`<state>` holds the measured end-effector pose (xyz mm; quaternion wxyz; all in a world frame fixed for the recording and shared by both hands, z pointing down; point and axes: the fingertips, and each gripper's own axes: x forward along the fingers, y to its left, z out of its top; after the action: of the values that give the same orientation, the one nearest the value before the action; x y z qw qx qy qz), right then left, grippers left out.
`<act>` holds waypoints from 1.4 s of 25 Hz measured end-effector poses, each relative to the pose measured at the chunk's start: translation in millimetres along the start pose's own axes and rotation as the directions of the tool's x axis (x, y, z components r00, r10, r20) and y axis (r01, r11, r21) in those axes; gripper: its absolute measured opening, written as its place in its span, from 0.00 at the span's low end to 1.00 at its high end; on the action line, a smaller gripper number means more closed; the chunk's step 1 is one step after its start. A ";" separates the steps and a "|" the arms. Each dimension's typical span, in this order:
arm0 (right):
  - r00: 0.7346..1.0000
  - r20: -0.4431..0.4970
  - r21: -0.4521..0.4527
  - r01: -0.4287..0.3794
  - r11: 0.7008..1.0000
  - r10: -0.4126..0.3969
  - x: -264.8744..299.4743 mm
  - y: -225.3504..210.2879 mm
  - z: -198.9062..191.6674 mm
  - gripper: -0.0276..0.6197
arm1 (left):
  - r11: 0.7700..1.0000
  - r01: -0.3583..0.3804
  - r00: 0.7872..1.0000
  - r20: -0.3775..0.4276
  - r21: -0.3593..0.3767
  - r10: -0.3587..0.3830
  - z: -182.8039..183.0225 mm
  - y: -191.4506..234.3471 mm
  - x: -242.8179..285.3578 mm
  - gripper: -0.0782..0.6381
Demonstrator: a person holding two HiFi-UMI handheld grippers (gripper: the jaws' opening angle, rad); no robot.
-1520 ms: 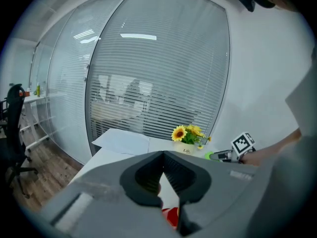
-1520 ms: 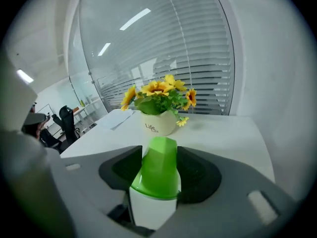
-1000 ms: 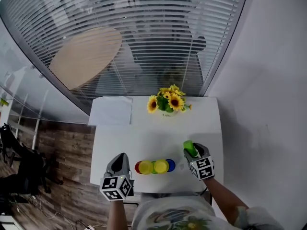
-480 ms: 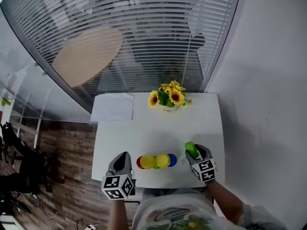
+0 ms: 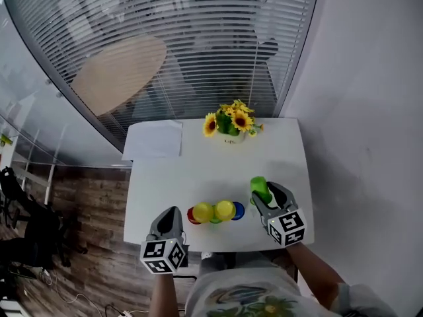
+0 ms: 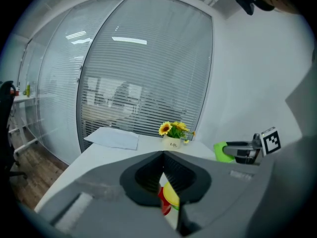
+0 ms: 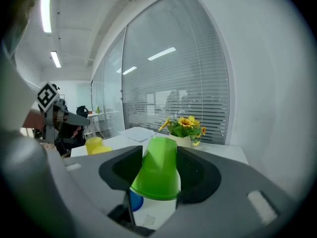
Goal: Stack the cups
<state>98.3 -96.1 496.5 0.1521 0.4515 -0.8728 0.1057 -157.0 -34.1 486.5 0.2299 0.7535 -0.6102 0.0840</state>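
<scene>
Right gripper view: claw (image 7: 157, 158) grips green cup (image 7: 156, 175).

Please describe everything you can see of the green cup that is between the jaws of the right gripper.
The green cup is plain and smooth, plastic by its look, bright lime with no print. It tapers: the closed narrow end is up and the wide rim is down, so it is upside down and about upright. The right gripper holds it with one jaw pressed on each side. It seems to hang just above the white table, to the right of the row of other cups. Nothing else touches it.
</scene>
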 end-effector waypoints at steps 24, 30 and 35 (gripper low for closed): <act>0.980 0.194 0.013 0.041 0.999 -0.043 -29.5 69.0 66.6 0.38 | 0.991 0.127 0.992 -0.013 0.040 -0.127 -21.5 -17.6 -30.1 0.12; 0.977 0.209 0.022 0.050 0.999 -0.053 -26.2 85.8 72.5 0.37 | 0.986 0.158 0.987 -0.022 0.049 -0.157 -22.7 -13.7 -34.3 0.12; 0.974 0.220 0.033 0.049 0.998 -0.055 -18.0 100.2 78.2 0.37 | 0.980 0.187 0.982 -0.034 0.061 -0.185 -22.1 -12.0 -34.1 0.12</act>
<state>12.6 -50.6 412.5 0.0508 0.4853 -0.8706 0.0627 -150.3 7.7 489.1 0.2212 0.8130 -0.5307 0.0922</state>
